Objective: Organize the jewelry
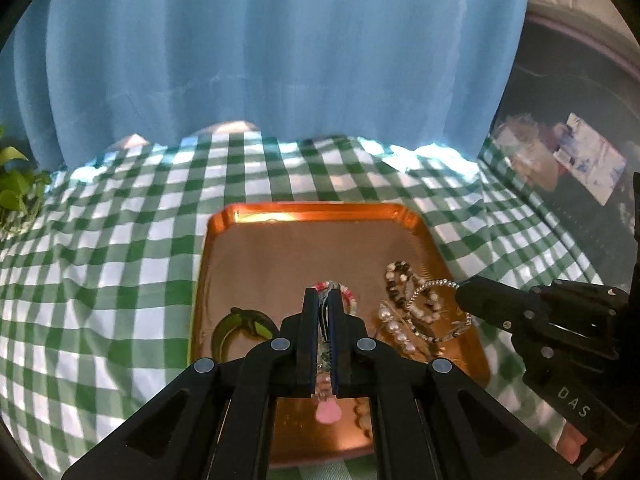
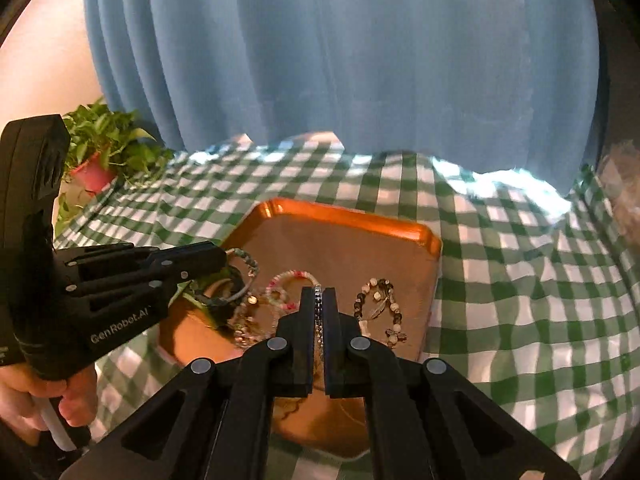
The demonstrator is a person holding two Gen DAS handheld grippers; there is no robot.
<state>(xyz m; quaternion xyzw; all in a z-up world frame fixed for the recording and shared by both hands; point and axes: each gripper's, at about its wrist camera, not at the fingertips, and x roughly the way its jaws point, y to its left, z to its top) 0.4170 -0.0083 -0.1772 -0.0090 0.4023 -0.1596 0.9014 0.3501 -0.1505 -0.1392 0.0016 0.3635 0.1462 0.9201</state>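
Note:
A copper tray [image 1: 304, 216] [image 2: 360, 220] lies on the green checked cloth. My left gripper [image 1: 325, 300] is shut on a beaded bracelet [image 1: 325, 354] above the tray; in the right wrist view [image 2: 224, 258] the bracelet loop [image 2: 244, 276] hangs from its tip. My right gripper [image 2: 318, 298] is shut on a silver rhinestone bangle [image 2: 318, 320]; in the left wrist view [image 1: 460, 292] the bangle [image 1: 434, 283] sticks out from it. In the tray lie a pink bead bracelet [image 2: 288, 280], a dark-and-white bead bracelet [image 1: 398, 280] [image 2: 380, 304], pearl strands [image 1: 396, 328] and a green bangle [image 1: 240, 328].
A green checked tablecloth [image 1: 100, 260] [image 2: 520, 280] covers the table. A blue curtain [image 1: 280, 60] hangs behind. A potted plant [image 2: 104, 152] stands at the back left. Dark clutter [image 1: 580, 160] lies beyond the table's right edge.

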